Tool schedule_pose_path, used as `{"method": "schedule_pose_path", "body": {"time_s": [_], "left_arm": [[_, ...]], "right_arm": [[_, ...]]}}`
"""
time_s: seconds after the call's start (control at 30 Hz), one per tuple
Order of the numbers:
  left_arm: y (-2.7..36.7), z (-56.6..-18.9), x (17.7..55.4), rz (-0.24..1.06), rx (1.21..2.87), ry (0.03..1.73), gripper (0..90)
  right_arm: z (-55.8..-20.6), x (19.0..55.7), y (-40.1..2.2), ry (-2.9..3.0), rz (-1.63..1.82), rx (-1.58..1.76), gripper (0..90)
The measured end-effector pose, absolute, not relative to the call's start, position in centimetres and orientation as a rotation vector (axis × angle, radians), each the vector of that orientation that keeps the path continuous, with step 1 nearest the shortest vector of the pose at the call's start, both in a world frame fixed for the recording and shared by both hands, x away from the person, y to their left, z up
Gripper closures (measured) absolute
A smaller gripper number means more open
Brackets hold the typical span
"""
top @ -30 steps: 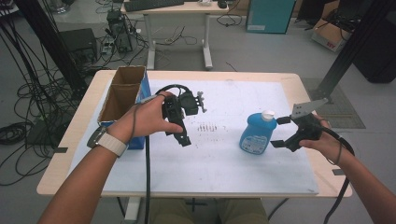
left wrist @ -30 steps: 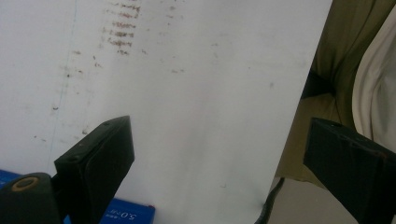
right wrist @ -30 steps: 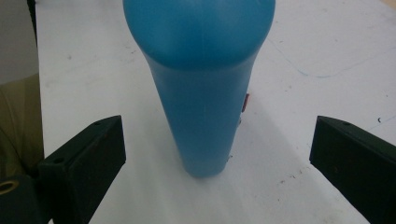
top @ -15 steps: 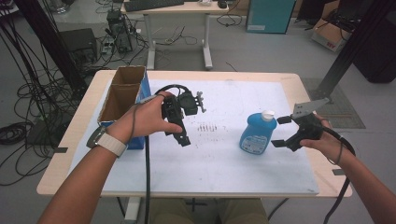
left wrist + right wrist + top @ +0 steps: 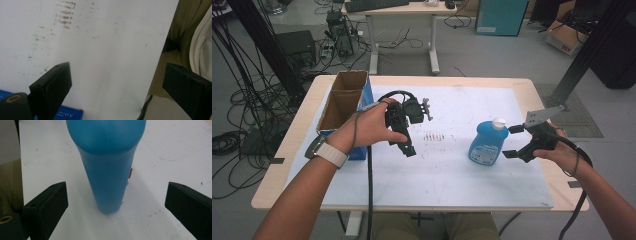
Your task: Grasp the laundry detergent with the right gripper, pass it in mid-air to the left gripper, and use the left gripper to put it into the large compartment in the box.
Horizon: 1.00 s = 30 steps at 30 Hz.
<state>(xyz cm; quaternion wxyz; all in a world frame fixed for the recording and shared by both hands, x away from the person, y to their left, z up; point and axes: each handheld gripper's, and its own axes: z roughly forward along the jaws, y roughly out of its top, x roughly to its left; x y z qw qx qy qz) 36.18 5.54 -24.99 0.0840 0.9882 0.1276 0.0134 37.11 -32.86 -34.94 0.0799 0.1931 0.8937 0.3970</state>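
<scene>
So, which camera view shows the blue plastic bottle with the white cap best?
The high view: there the blue plastic bottle with the white cap stands whole and upright on the white table. The right gripper view shows its blue body close, between the open right claw, cap cut off.

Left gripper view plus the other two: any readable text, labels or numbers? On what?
"5.0" followed by blurred characters, printed upside down: on the blue box at the bottom edge of the left gripper view.
Brown marks on the white table sheet: rows like writing, too smeared to read.
Blue bottle: no legible label in the high view or the right gripper view.
Cardboard box: no print visible.
</scene>
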Motion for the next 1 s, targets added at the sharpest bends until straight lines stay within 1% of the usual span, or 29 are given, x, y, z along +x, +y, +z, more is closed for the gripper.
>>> {"method": "schedule_pose_path", "body": {"time_s": [0.07, 0.1, 0.2, 0.23, 0.27, 0.63, 0.73, 1.0], "left_arm": [[5.58, -24.89, 36.31, 0.041, 2.972, 0.349, 9.1], [5.55, -24.99, 36.17, 0.04, 2.95, 0.379, 9.1], [5.58, -24.95, 36.24, 0.05, 2.959, 0.362, 9.1], [5.56, -24.98, 36.18, 0.038, 2.949, 0.382, 9.1], [5.59, -24.92, 36.28, 0.046, 2.964, 0.359, 9.1], [5.65, -25.05, 36.19, 0.051, 2.944, 0.382, 9.2], [5.69, -24.92, 36.34, 0.045, 2.969, 0.355, 9.1], [5.74, -25.03, 36.26, 0.048, 2.953, 0.375, 9.1]], "right_arm": [[-34.92, 37.11, -32.85, 2.67, 1.193, 0.579, 4.4], [-34.88, 37.1, -32.86, 2.671, 1.191, 0.579, 4.4], [-34.82, 37.1, -32.88, 2.668, 1.196, 0.578, 4.4], [-34.82, 37.09, -32.89, 2.669, 1.194, 0.579, 4.4], [-34.83, 37.07, -32.88, 2.67, 1.192, 0.582, 4.4], [-35.0, 37.11, -32.83, 2.674, 1.193, 0.577, 4.6], [-34.99, 37.13, -32.84, 2.673, 1.195, 0.577, 4.7], [-34.97, 37.12, -32.86, 2.674, 1.193, 0.576, 4.7]]}}
